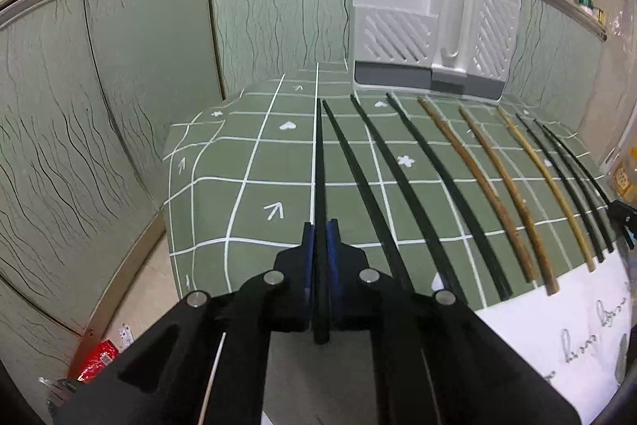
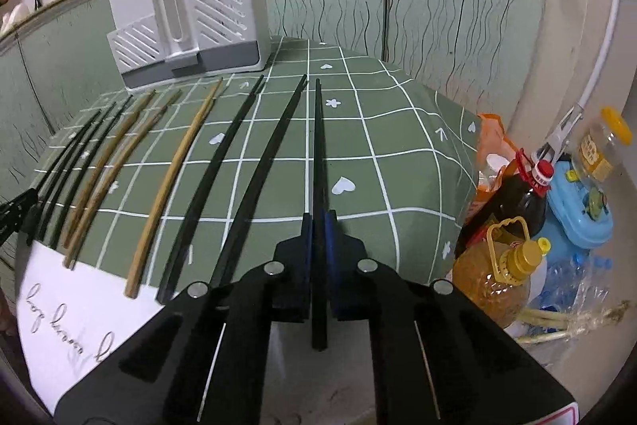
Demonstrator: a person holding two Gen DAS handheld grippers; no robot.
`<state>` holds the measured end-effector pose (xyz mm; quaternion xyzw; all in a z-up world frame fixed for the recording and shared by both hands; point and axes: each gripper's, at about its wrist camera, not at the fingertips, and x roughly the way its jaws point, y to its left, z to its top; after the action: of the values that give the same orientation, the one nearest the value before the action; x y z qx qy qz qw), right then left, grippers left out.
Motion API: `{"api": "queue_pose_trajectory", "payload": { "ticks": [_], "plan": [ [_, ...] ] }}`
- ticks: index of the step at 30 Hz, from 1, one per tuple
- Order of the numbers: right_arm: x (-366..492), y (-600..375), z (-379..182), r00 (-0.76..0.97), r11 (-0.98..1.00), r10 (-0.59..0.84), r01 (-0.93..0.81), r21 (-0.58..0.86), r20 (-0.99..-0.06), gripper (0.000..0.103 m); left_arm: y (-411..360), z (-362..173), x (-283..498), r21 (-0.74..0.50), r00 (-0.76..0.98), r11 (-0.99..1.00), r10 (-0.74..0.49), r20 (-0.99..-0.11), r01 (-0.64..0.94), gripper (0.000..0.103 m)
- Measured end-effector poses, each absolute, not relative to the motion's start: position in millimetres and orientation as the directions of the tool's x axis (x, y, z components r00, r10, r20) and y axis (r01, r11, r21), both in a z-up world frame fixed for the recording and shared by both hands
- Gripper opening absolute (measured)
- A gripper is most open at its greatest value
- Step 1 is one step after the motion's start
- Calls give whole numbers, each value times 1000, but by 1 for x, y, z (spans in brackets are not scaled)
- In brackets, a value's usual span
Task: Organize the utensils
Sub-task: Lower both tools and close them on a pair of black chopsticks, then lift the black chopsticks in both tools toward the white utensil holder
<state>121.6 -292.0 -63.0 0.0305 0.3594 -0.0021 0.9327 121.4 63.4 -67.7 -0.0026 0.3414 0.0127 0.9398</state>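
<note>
1. Chopsticks lie in a fanned row on the green grid-patterned tablecloth [image 1: 247, 194], their tips pointing toward the white utensil holder [image 1: 430, 38] at the far edge of the table.
2. Left gripper [image 1: 319, 226]: the blue-padded fingers [image 1: 306, 249] are pressed onto one black chopstick [image 1: 319, 162], which runs straight forward from between them; its butt end projects rearward past the pads.
3. Right gripper [image 2: 318, 222]: the fingers [image 2: 330, 245] pinch a second black chopstick [image 2: 318, 146] in the same manner, tip forward, butt end behind the pads.
4. From the left wrist view, the row to the right of the held stick reads: three black chopsticks [image 1: 422, 194], three brown wooden chopsticks [image 1: 505, 194], then three more thin black sticks near the right table edge.
5. Near ends of the row reach or overlap a white sheet with script lettering [image 1: 557, 325] along the near table edge.
6. Open cloth lies to the left of the left gripper's stick, up to the table's left edge, where the cloth drops beside the green wavy-line wall panels [image 1: 99, 106].
7. From the right wrist view, open cloth extends right of the held stick to the right table edge. Beyond that edge stand a yellow oil bottle [image 2: 493, 273], a dark sauce bottle [image 2: 513, 202] and a blue container [image 2: 581, 222].
8. Utensil holder: it stands against the back wall, with a strip of cloth between it and the chopstick tips.
</note>
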Motion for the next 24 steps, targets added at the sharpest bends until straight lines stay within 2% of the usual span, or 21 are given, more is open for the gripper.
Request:
{"api": "queue_pose_trajectory", "payload": {
  "ticks": [12,24],
  "plan": [
    [88,-296,-15,761,997,74,-36,72,-645,6,88,-14,78,-45,814,999,-9,-580,-21,6],
    [70,-306,36,794,996,83,-49,72,-602,6,95,42,49,-20,851,1000,-10,-524,-1,6]
  ]
}}
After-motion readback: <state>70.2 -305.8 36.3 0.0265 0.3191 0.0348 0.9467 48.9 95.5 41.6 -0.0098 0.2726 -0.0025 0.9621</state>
